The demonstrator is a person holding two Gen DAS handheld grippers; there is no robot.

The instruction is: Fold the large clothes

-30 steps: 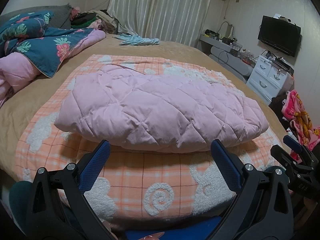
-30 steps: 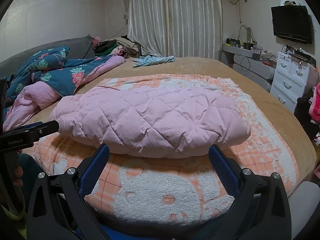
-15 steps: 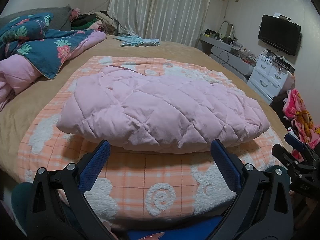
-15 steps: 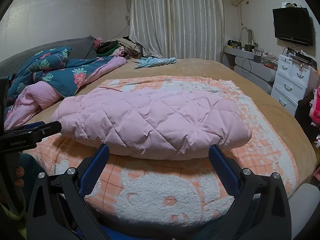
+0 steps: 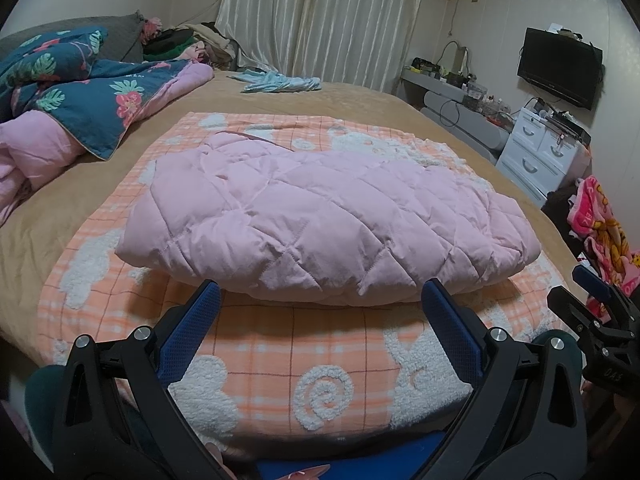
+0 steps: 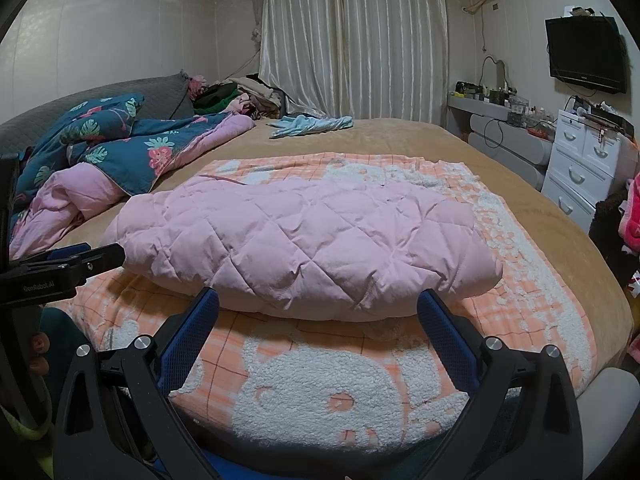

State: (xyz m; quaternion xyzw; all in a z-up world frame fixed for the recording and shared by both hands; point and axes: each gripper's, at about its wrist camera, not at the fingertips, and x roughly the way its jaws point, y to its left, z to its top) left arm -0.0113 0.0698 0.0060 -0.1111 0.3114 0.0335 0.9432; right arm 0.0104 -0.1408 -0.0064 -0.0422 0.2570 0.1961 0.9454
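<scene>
The pink jacket [image 5: 320,220] is soft, puffy, stitched cloth — matt. The orange blanket [image 5: 280,360] under it is fuzzy with woolly white patches.

Pink quilted garment [image 5: 328,220], seemingly folded into a puffy bundle, on orange blanket [image 5: 312,364]

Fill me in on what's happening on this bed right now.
A person holds a gripper in each hand at the foot of the bed. The left gripper and right gripper are both open and grip nothing. Just ahead of them lies a pink quilted jacket, folded into a puffy bundle on an orange checked blanket. Neither gripper touches it.
</scene>
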